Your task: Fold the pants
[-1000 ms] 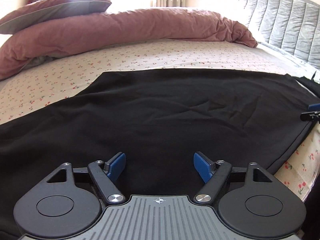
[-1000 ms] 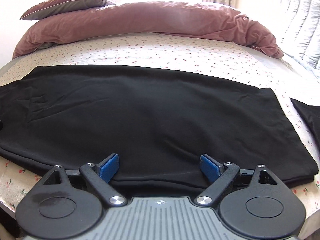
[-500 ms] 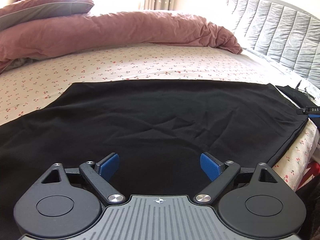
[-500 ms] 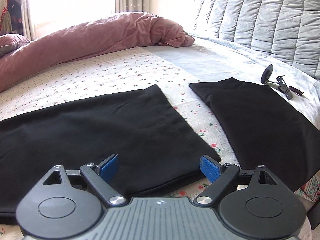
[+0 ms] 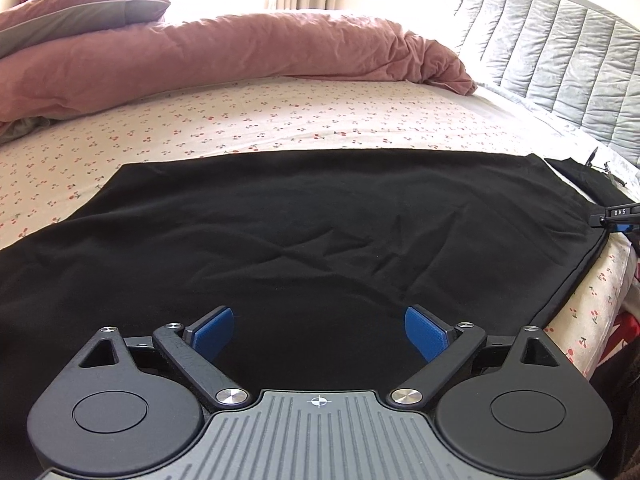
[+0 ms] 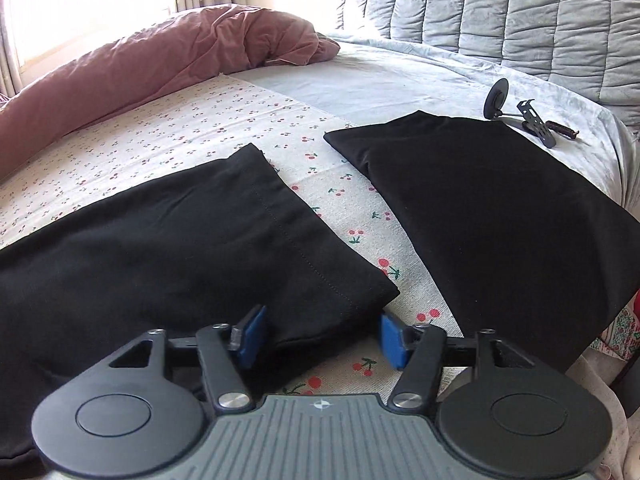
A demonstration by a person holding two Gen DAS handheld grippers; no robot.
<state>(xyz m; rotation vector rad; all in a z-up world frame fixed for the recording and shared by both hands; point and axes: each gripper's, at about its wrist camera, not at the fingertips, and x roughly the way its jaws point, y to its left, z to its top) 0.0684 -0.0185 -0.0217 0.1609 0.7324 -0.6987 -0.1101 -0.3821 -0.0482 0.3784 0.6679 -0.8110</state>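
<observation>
Black pants (image 5: pixel 320 232) lie flat across the cherry-print bed sheet, folded lengthwise. My left gripper (image 5: pixel 318 330) is open and empty, low over the pants' near edge. My right gripper (image 6: pixel 320 334) is open, its fingers on either side of the near corner of the pants' leg hem (image 6: pixel 304 248); that corner lies between the blue pads. The tip of the right gripper shows in the left wrist view (image 5: pixel 618 220) at the pants' right end.
A second black cloth (image 6: pixel 500 200) lies to the right of the pants. A small black metal tool (image 6: pixel 524 120) rests behind it. A pink duvet (image 5: pixel 240 60) and pillow (image 5: pixel 80 12) are heaped at the far side. A quilted grey headboard (image 6: pixel 520 12) stands at the right.
The right gripper has swung right along the pants to the leg hem and its jaws have narrowed a little around the corner. The left gripper has shifted slightly and stays open.
</observation>
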